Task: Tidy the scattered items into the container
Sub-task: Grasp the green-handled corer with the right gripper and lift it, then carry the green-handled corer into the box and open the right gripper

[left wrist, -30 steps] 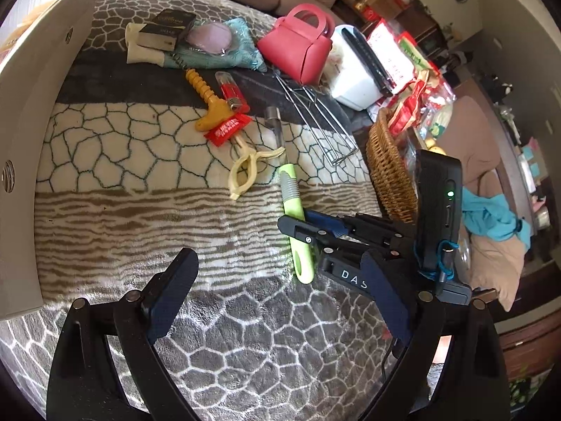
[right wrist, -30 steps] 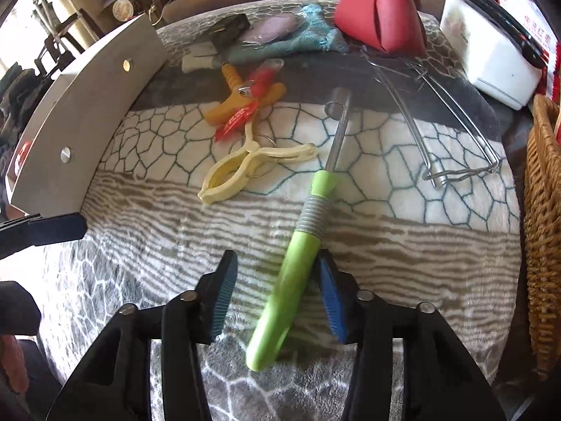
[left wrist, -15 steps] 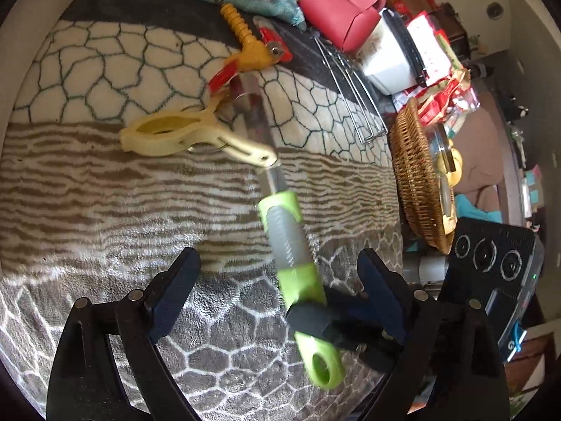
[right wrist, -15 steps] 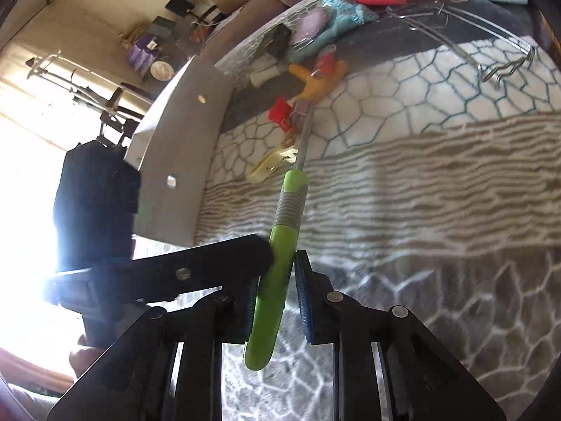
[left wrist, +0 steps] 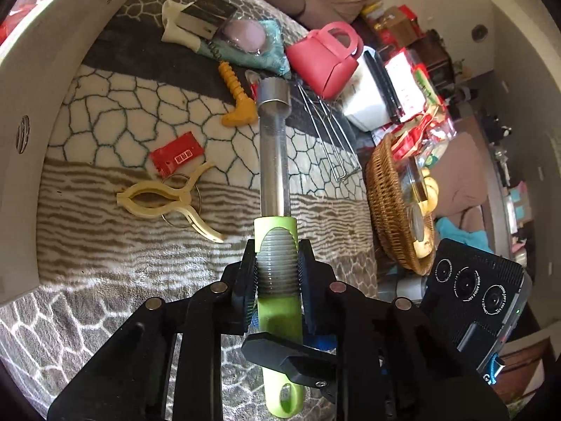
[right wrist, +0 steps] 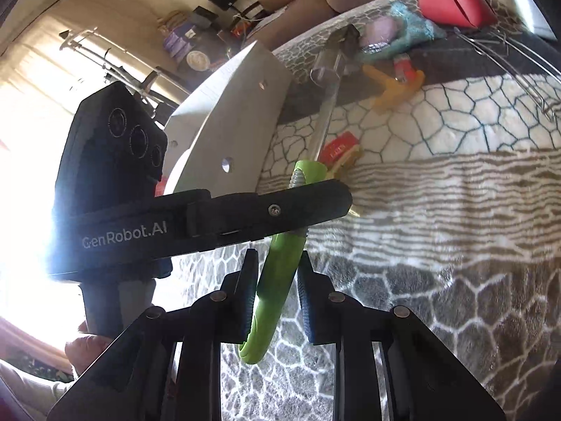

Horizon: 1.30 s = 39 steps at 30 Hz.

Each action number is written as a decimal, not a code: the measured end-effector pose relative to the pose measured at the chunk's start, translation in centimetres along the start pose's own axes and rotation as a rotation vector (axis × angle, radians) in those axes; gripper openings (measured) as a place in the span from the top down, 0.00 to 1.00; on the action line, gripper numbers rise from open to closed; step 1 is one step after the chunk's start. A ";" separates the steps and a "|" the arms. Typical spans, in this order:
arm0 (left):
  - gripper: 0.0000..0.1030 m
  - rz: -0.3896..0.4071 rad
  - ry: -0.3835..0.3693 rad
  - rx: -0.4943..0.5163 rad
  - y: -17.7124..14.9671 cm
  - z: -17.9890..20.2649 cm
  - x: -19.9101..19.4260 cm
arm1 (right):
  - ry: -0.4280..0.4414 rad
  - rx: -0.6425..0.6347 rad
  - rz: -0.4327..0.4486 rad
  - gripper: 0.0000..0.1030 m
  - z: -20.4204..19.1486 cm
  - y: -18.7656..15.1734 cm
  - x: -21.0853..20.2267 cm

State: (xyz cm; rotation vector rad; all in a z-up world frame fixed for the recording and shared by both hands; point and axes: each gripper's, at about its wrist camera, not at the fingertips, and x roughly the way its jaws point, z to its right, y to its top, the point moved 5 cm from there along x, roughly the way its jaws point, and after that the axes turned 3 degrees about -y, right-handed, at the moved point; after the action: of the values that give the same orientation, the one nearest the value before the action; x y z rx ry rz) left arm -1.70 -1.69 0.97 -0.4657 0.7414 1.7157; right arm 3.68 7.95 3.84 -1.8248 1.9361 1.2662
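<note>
Green plastic fills the near middle of both wrist views: the corer point(left wrist: 277, 270), a steel tube on a lime handle, is now off the blanket and pinched by two tools at once. A second ago it lay flat on the bedspread with only the right hand-held gripper point(right wrist: 275, 294) straddling it; since then the left hand-held gripper point(left wrist: 277, 273) has come in and clamped on the ribbed grey band of the handle. The right one's pads sit against the lower handle — clamped as well, as far as the view shows. This looks like a handover, with the left taking the tool so the right can let go.

Farther up the patterned blanket point(left wrist: 105, 263) lie the cream clothes peg point(left wrist: 164, 203), the red packet point(left wrist: 177, 152) and the yellow toy screw point(left wrist: 238, 101). Beyond them, at upper centre, sit the pink handbag point(left wrist: 324, 59) and the teal pouch point(left wrist: 270, 45).

The grey-white box wall point(left wrist: 38, 105) along the left edge is probably the container — the likely drop point. Everything else waits untidied.
</note>
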 end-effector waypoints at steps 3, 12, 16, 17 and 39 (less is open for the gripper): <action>0.81 0.023 -0.017 0.004 0.7 0.3 -1.5 | 0.025 -0.002 0.013 0.79 -0.8 0.6 -0.2; 0.81 0.123 0.062 0.087 4.3 1.0 -10.6 | 0.128 -0.118 0.036 0.79 -9.2 4.8 0.4; 0.81 0.162 0.165 0.109 7.7 -0.8 -16.6 | 0.162 -0.199 0.000 0.77 -14.8 7.7 3.4; 0.81 0.169 0.193 0.109 8.6 -1.5 -18.0 | 0.180 -0.206 -0.011 0.77 -16.2 8.5 4.5; 0.79 -0.039 0.557 -0.190 20.7 -28.6 -23.5 | 0.171 -0.046 -0.268 0.78 -25.3 16.9 33.8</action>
State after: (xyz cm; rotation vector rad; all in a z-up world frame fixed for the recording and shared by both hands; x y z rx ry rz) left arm -17.24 -41.11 0.54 -1.1109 0.9539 1.6375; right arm -8.69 -35.79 4.73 -2.1915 1.6773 1.1095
